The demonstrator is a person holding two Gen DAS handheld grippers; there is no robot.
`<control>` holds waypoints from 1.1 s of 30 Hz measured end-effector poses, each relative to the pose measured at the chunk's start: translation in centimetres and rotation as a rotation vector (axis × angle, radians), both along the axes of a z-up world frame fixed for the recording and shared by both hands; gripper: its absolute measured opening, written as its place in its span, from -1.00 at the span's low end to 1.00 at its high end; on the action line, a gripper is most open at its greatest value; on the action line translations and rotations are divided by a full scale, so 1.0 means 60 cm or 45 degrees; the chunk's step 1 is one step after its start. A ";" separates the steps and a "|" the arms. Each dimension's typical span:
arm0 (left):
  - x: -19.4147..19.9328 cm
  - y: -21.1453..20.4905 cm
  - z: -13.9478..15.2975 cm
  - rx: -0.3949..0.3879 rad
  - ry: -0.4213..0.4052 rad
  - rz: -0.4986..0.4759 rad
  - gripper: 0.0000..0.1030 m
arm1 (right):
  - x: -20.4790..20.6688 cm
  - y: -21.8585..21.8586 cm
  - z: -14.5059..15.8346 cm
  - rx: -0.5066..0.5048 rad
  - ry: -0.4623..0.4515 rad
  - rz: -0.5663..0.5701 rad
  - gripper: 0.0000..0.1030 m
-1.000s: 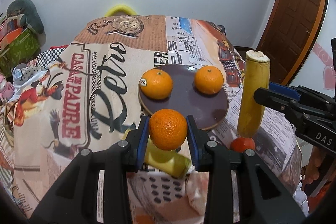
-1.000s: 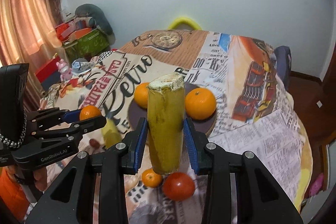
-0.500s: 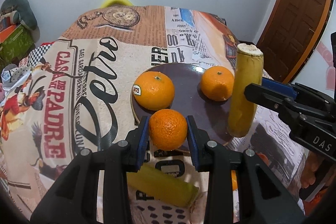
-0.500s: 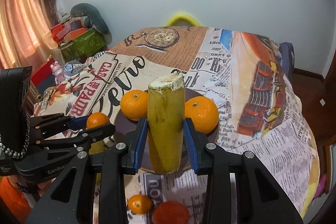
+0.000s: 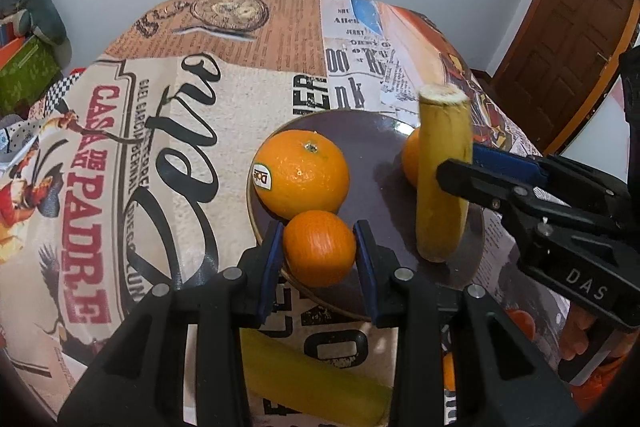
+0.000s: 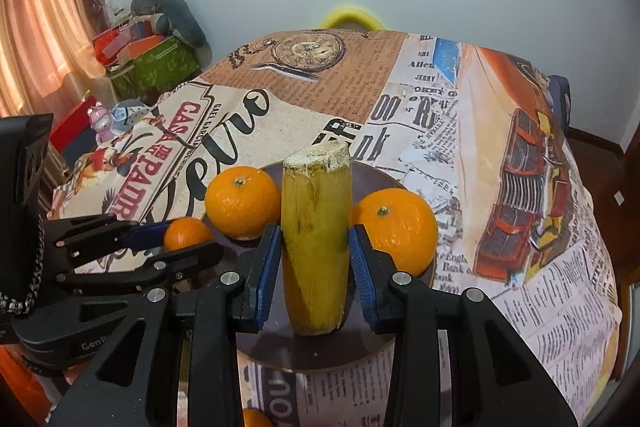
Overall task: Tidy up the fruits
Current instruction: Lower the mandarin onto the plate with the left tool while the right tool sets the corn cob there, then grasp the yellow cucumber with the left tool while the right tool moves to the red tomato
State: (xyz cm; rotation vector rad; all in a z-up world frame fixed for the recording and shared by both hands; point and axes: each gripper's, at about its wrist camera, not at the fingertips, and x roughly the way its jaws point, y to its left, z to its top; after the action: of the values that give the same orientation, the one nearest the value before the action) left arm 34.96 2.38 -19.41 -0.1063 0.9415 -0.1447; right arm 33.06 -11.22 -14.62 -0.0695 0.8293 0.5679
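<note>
While the left gripper (image 5: 319, 251) has its blue pads pressed against both sides of a small orange (image 5: 319, 247), that fruit sits over the near rim of the dark plate (image 5: 372, 143), just in front of a larger stickered orange (image 5: 301, 174) lying on the plate; whether the two oranges touch cannot be told. From the right wrist view, the right gripper (image 6: 314, 267) is clamped on a cut banana piece (image 6: 315, 243) held upright, its pale cut end on top and its lower end over the plate's near part; whether it rests on the plate cannot be told. A second large orange (image 6: 396, 229) lies on the plate just right of the banana piece. Another banana piece (image 5: 312, 383) lies on the printed tablecloth (image 5: 120, 147) below the left gripper
</note>
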 end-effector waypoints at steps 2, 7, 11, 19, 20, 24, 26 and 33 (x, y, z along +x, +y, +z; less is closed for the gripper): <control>0.004 0.000 -0.006 -0.014 0.023 -0.006 -0.33 | 0.006 0.003 0.000 -0.003 -0.002 0.007 -0.57; 0.006 0.001 -0.009 -0.017 0.024 -0.002 -0.25 | 0.014 0.008 -0.003 -0.022 0.010 0.006 -0.57; 0.002 0.002 0.002 -0.002 -0.003 0.006 -0.02 | 0.007 0.000 -0.005 -0.013 0.026 0.007 -0.57; -0.025 0.013 0.029 0.004 -0.030 0.038 -0.01 | -0.031 -0.016 0.011 -0.025 0.008 0.012 -0.48; -0.032 0.015 0.033 0.009 -0.032 0.043 -0.01 | -0.039 -0.018 0.015 -0.030 -0.002 0.012 -0.46; -0.056 0.022 0.040 0.039 -0.029 0.065 0.01 | -0.067 -0.025 0.024 -0.041 -0.019 0.016 -0.39; -0.070 0.025 0.041 0.047 -0.023 0.085 0.13 | -0.082 -0.028 0.027 -0.052 -0.030 0.017 -0.36; -0.115 0.025 0.021 0.022 0.064 0.153 0.28 | -0.126 -0.054 0.032 -0.067 -0.033 0.001 -0.24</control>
State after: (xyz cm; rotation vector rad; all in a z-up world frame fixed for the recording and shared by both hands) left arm 28.04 3.90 -18.16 -0.1503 0.9837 -0.0231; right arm 25.49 -14.47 -12.68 -0.1256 0.8189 0.5450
